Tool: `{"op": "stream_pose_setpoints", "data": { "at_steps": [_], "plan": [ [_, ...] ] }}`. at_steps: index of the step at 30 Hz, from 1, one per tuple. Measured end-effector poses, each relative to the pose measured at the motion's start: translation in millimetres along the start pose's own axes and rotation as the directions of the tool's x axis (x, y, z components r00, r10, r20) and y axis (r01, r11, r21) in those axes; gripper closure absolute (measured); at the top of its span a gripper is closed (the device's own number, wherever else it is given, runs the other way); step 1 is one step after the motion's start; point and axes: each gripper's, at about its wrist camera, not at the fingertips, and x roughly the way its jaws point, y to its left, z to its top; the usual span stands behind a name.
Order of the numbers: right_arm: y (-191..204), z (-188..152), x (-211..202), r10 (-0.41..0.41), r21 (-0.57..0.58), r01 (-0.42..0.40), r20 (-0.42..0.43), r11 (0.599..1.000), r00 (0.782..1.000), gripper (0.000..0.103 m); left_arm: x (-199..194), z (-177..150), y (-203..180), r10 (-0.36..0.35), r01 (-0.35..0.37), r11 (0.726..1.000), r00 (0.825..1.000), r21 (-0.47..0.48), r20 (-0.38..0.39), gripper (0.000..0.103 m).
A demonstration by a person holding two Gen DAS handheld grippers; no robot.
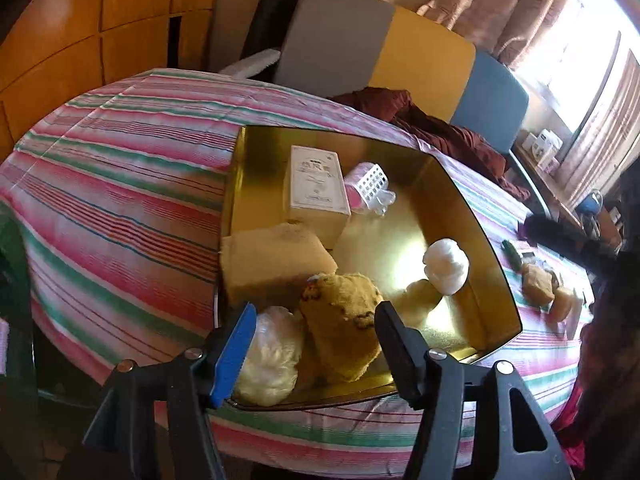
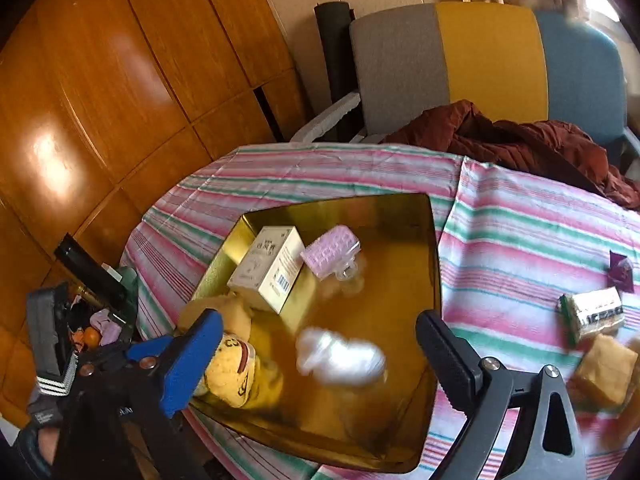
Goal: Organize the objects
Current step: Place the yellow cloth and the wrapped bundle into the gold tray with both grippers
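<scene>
Left wrist view: the left gripper (image 1: 316,344) hangs over the near corner of a gold metal tray (image 1: 496,264) that sits on a table under a striped cloth (image 1: 120,160). Its jaws stand spread and pinch nothing. A yellow soft toy (image 1: 340,320) lies in the gap below them, with a clear bag of white stuffing (image 1: 268,360) just beside it against the blue pad. Further into the tray are a tan sponge block (image 1: 276,264), a white carton (image 1: 316,188), a pink and white plastic piece (image 1: 368,186) and a white wrapped bundle (image 1: 446,266). Outside the tray, to the right on the cloth, lie brown wrapped packets (image 1: 538,284).

Right wrist view: the right gripper (image 2: 320,352) hovers over the same tray (image 2: 434,240), jaws spread wide and empty. The white bundle (image 2: 340,356) shows blurred between them and cannot be read clearly. The soft toy (image 2: 236,372) lies by the blue pad. Well to the right on the cloth wait a brown packet (image 2: 604,376) and a striped packet (image 2: 596,312).

The loose packets look light and soft, with crinkly, likely slippery wrap. They would probably be best pinched across the middle, gently, so the contents do not crush.
</scene>
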Motion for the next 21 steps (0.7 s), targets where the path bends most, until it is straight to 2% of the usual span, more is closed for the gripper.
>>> {"op": "stream_pose_setpoints", "data": {
  "at_steps": [4,7,12,21],
  "plan": [
    [2,-15,3,-0.015,-0.014,0.014,-0.052,1.0,0.999,0.002,-10,0,-3,0.006,-0.005,1.0,0.999,-0.007,0.041,0.041],
    [3,-26,3,-0.042,-0.019,0.04,-0.071,0.999,0.997,0.0,-17,-1,-13,0.055,-0.055,0.998,0.996,0.01,0.072,0.041],
    [4,-39,-1,-0.08,-0.035,0.078,-0.066,0.996,0.995,0.0,-26,1,-20,0.097,-0.097,0.995,0.989,-0.005,0.113,0.041],
    [13,-47,-6,-0.109,-0.075,0.105,-0.051,0.992,0.993,0.0,-42,-1,-36,0.145,-0.16,0.985,0.97,0.066,0.193,0.041]
  ]
}}
